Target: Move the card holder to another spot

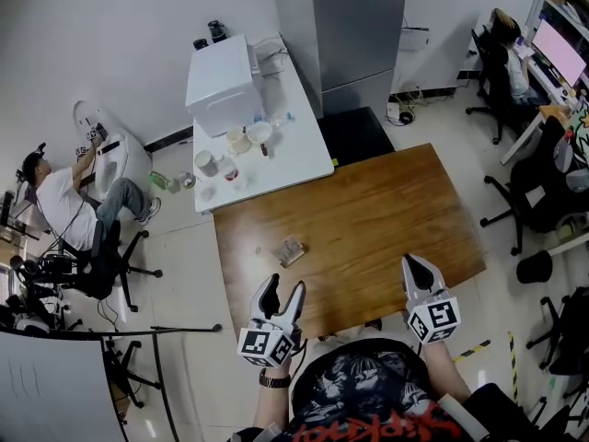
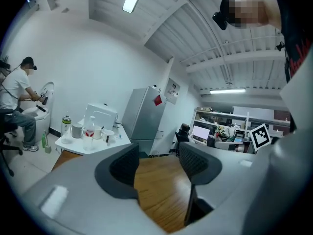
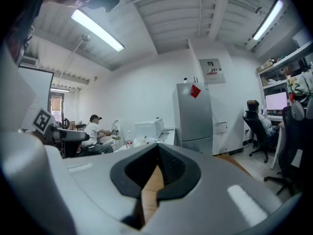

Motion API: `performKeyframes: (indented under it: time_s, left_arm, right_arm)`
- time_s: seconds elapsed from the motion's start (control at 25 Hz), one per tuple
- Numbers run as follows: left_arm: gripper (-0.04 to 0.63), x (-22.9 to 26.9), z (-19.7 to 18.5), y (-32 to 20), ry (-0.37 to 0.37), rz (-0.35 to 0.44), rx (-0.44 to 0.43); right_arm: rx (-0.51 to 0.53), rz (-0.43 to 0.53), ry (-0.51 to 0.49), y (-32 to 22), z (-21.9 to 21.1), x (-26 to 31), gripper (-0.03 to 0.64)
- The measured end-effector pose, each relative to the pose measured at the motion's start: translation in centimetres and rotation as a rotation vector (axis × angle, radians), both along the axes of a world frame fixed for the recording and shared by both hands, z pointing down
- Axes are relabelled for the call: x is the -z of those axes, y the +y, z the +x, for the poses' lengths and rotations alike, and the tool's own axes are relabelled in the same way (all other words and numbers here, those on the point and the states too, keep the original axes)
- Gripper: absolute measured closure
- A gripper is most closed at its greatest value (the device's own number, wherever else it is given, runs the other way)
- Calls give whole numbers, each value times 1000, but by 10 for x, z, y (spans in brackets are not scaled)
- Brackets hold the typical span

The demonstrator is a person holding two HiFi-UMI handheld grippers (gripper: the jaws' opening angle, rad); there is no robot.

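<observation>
The card holder, a small brownish-grey thing, lies flat on the wooden table, left of its middle. My left gripper hovers over the table's near edge, just short of the holder, and is open with nothing between its jaws. In the left gripper view its pads frame only bare wood, and the holder is out of sight. My right gripper sits at the near edge further right, shut and empty. The right gripper view shows the right gripper with its jaws meeting at the tips.
Behind the wooden table stands a white table with a white box, cups and bottles. A grey fridge is behind that. One person sits at the left, another at a desk far right. Office chairs stand to the right.
</observation>
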State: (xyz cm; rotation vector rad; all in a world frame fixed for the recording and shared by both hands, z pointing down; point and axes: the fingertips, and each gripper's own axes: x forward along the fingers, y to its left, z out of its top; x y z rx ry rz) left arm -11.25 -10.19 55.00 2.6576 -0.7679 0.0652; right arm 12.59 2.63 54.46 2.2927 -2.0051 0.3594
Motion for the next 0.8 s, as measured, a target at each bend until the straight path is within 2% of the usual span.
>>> performKeyframes:
  time_s: [0.24, 0.48, 0.8]
  left_arm:
    - [336, 5, 12, 5, -14, 4, 13]
    - [339, 5, 21, 9, -16, -2, 17]
    - [341, 3, 25, 9, -16, -3, 24]
  right_arm:
    - [-27, 38, 13, 5, 29, 15, 617]
    - [-1, 54, 43, -10, 29, 27, 617]
    - [84, 56, 1, -30, 14, 26, 617]
